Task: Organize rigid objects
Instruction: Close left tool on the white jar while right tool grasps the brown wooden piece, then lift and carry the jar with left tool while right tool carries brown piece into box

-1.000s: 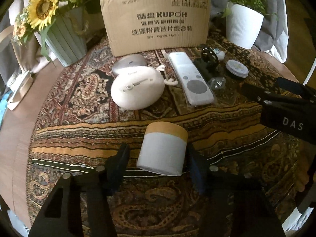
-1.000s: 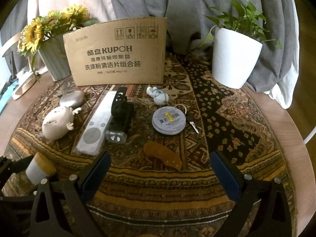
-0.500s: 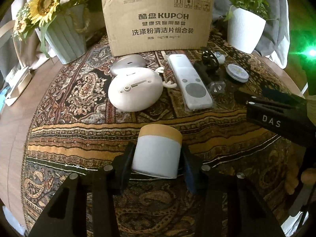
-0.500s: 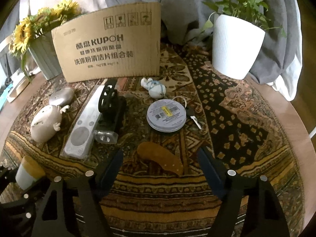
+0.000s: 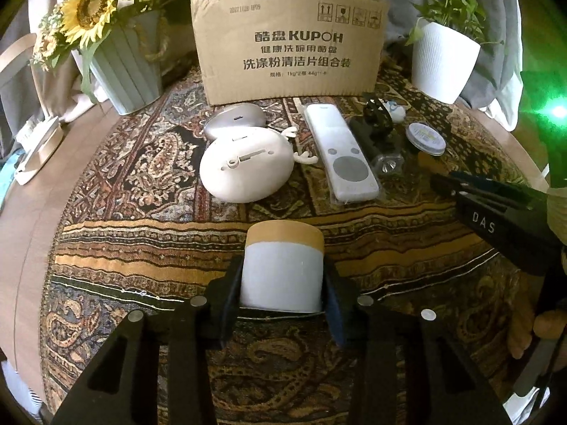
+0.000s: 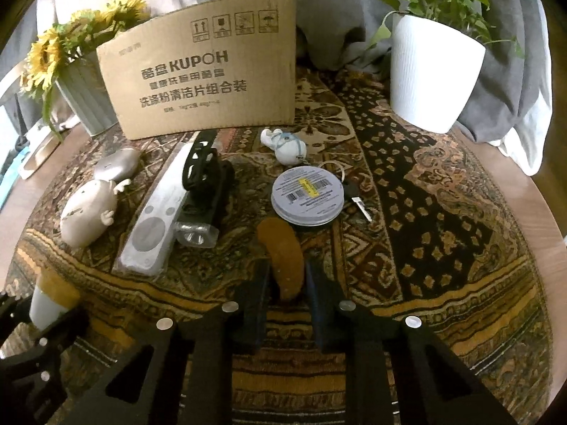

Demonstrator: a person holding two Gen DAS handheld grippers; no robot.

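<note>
My left gripper (image 5: 281, 279) is shut on a white jar with a tan lid (image 5: 283, 265), lying on its side on the patterned cloth; the jar also shows at the left of the right wrist view (image 6: 49, 297). My right gripper (image 6: 285, 283) has closed around the near end of a flat brown oblong piece (image 6: 281, 258); its fingers stand at both sides of it. Beyond lie a white egg-shaped toy (image 5: 246, 166), a grey pebble-shaped case (image 5: 234, 122), a white remote (image 5: 340, 152), a black bike light (image 6: 203, 198), a round tin (image 6: 307, 194), a key (image 6: 358, 202) and a small figurine (image 6: 285, 145).
A cardboard KUPOH box (image 5: 288, 53) stands at the back. A sunflower vase (image 5: 122, 67) is back left, a white plant pot (image 6: 434, 71) back right. The cloth (image 6: 443, 248) covers a round wooden table (image 5: 21, 233). The right gripper's body (image 5: 496, 219) shows at right.
My left gripper closed onto the jar's sides. My right gripper moved forward over the brown piece and narrowed from wide open to closed around it.
</note>
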